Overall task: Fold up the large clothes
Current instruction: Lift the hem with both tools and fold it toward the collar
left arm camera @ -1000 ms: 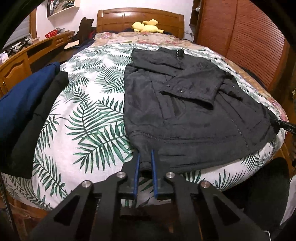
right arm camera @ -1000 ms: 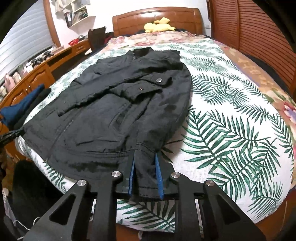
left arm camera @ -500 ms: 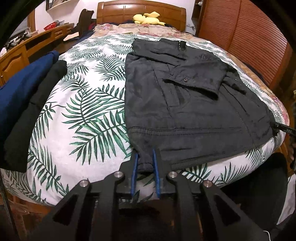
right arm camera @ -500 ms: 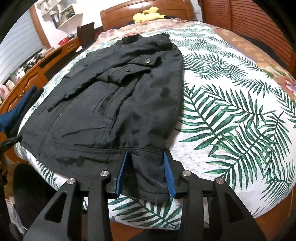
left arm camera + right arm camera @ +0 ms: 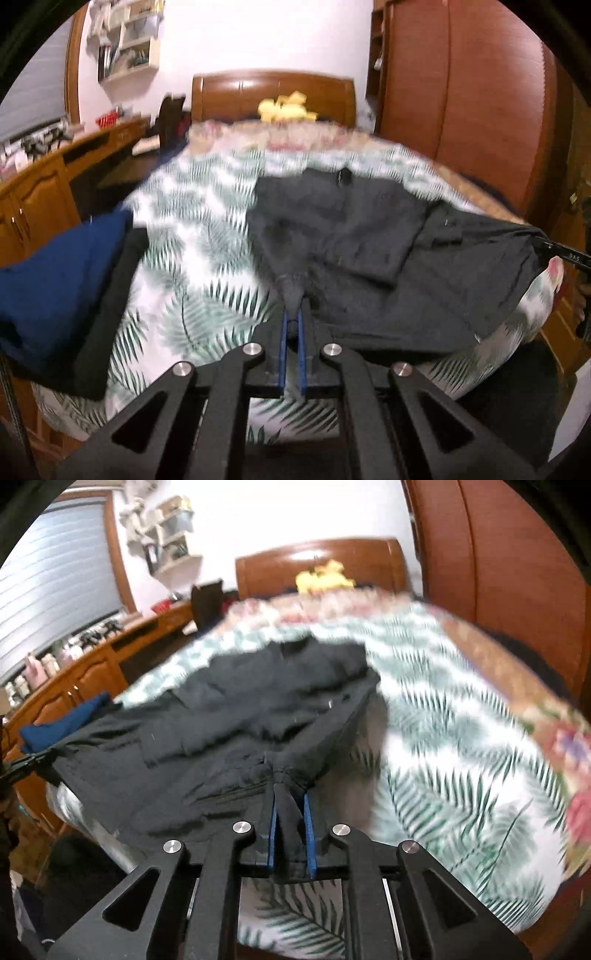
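A black jacket (image 5: 369, 229) (image 5: 240, 716) lies front-up on the palm-leaf bedspread (image 5: 192, 258), collar toward the headboard. My left gripper (image 5: 293, 314) is shut on the jacket's near-left hem corner, and the cloth rises in a pulled-up peak between its blue pads. My right gripper (image 5: 290, 794) has the near-right hem corner bunched between its pads, its jaws closing on the cloth, which is lifted off the bed. The hem hangs stretched between both grippers. Each view shows the other gripper's tip (image 5: 561, 253) (image 5: 29, 760) holding the far corner.
A dark blue folded garment (image 5: 55, 277) and a black one (image 5: 110, 314) lie on the bed's left edge. A yellow plush toy (image 5: 284, 109) sits by the wooden headboard. A wooden desk (image 5: 37, 192) runs along the left and a wardrobe (image 5: 461, 110) stands on the right.
Both grippers have risen and tipped up, lifting the jacket's lower hem corners off the bedspread. The right jaws widened around the hem, then narrowed onto it. The left stayed pinched.
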A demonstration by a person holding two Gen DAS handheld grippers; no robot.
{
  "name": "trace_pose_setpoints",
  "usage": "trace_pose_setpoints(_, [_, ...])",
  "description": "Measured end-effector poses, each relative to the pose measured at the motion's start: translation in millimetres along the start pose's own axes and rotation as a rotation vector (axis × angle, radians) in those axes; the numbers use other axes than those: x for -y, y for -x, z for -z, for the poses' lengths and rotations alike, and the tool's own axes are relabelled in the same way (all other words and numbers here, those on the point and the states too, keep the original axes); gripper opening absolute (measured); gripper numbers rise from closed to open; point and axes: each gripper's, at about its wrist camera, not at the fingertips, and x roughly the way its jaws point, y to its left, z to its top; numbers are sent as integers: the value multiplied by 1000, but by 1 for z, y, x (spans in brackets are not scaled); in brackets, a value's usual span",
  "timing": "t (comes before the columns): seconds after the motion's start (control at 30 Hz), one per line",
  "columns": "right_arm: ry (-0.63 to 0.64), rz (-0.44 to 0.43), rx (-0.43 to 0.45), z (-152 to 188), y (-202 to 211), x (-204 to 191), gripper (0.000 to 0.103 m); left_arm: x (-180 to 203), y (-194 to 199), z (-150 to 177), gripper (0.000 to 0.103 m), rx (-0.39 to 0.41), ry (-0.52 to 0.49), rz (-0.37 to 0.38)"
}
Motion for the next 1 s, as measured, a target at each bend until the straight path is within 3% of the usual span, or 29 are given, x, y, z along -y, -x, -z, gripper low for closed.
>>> trace_pose_setpoints(0.2, [67, -11, 122, -51, 62, -19, 8, 10, 56, -47, 1, 143, -18, 29])
trace_pose_setpoints(0.43, [132, -18, 264, -80, 148, -41, 8, 26, 144, -80, 1, 314, -58, 64])
trace_pose_setpoints(0.6, [169, -6, 337, -84, 195, -47, 8, 25, 170, -89, 1, 347, -75, 56])
trace_pose_setpoints(0.73, [190, 11, 295, -78, 174, -46, 8, 18, 135, -89, 1, 275, -60, 50])
trace_pose_setpoints(0.9, [168, 34, 177, -71, 103, -35, 8, 16, 71, -89, 1, 185, -22, 3])
trace_pose_setpoints(1.0, [163, 43, 153, -82, 74, -28, 8, 16, 53, -93, 1, 180, -7, -8])
